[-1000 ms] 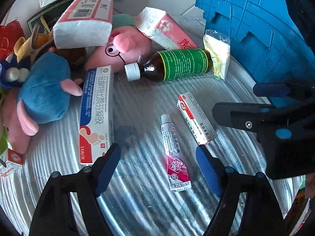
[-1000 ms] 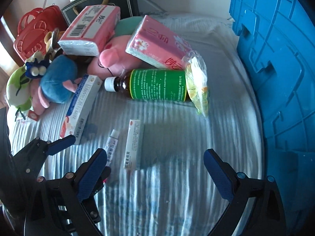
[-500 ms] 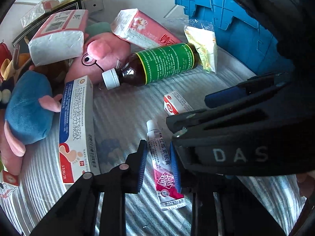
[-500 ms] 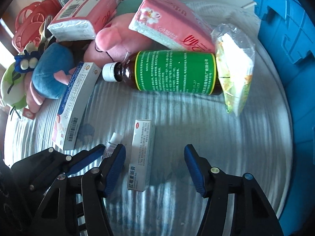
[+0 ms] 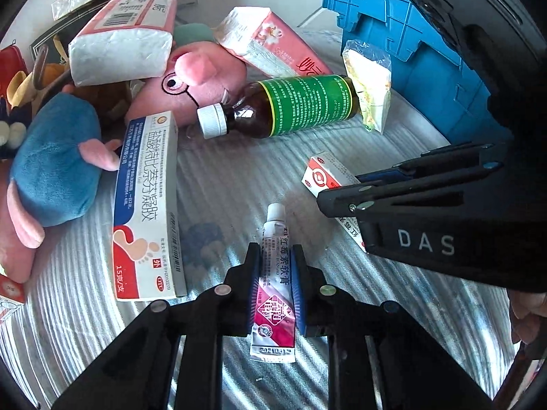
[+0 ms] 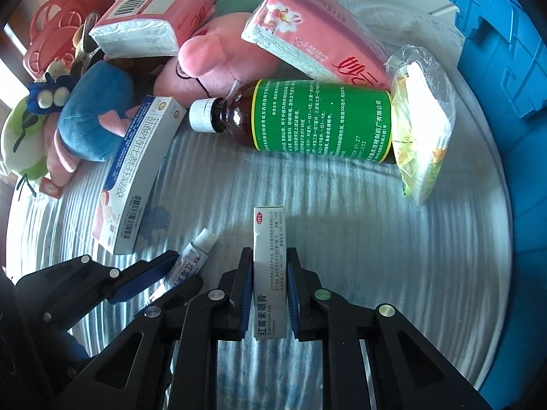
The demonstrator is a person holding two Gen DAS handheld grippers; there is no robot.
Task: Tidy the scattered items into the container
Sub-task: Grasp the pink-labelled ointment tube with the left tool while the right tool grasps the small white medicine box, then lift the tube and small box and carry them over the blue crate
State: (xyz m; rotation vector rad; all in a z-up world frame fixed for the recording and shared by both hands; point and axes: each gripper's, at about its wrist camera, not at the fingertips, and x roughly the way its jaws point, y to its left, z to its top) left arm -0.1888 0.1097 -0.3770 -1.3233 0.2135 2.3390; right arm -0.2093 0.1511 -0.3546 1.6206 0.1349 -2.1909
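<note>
My left gripper (image 5: 275, 266) is shut on a white and pink ointment tube (image 5: 275, 283) that lies on the striped cloth. My right gripper (image 6: 268, 270) is shut on a small white ointment box (image 6: 269, 270), held on its edge on the cloth. In the left wrist view the right gripper (image 5: 342, 198) covers most of that box (image 5: 324, 176). In the right wrist view the left gripper (image 6: 164, 273) holds the tube (image 6: 196, 256). The blue container (image 6: 506, 102) stands at the right.
Beyond lie a brown bottle with a green label (image 6: 307, 119), a long blue and white box (image 5: 145, 205), a clear bag (image 6: 422, 123), two tissue packs (image 5: 123, 37) (image 6: 314, 30), a pink plush (image 5: 191, 85) and a blue plush (image 5: 54, 160).
Both grippers have dropped to the cloth and closed: the left on the ointment tube, the right on the small box. A second ago both were open above the items.
</note>
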